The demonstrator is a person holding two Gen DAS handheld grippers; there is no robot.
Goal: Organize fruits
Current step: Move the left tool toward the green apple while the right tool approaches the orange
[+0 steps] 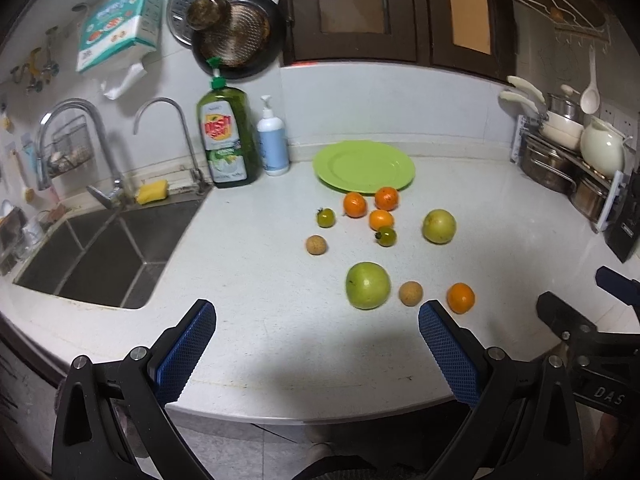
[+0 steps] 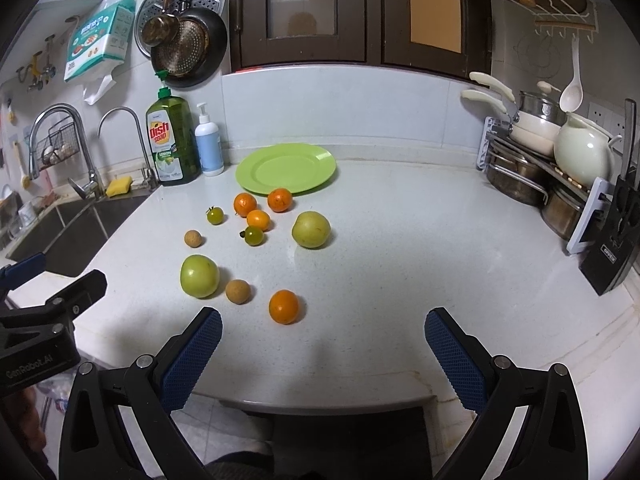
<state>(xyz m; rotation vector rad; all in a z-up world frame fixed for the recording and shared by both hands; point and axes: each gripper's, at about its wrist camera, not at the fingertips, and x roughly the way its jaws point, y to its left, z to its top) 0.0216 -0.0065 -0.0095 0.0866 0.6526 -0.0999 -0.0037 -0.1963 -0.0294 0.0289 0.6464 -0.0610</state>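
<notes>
An empty green plate [image 1: 364, 165] [image 2: 286, 168] lies at the back of the white counter. In front of it sit several loose fruits: small oranges [image 1: 387, 198] [image 2: 280, 199], two green tomatoes [image 1: 326, 217] [image 2: 215, 215], two brown longans [image 1: 411, 293] [image 2: 238, 291], a green apple [image 1: 368, 285] [image 2: 199, 276], a yellow-green apple [image 1: 439, 226] [image 2: 311, 229] and a lone orange [image 1: 461, 298] [image 2: 284, 306]. My left gripper [image 1: 316, 320] hovers open over the counter's front edge, short of the green apple. My right gripper [image 2: 322, 326] stands open just behind the lone orange. Neither holds anything.
A steel sink [image 1: 100, 256] with two taps lies at the left, with a dish soap bottle [image 1: 228, 136] [image 2: 173, 140] and a pump bottle [image 1: 273, 140] behind it. A rack of pots [image 2: 548, 160] and a knife block [image 2: 616, 232] stand at the right.
</notes>
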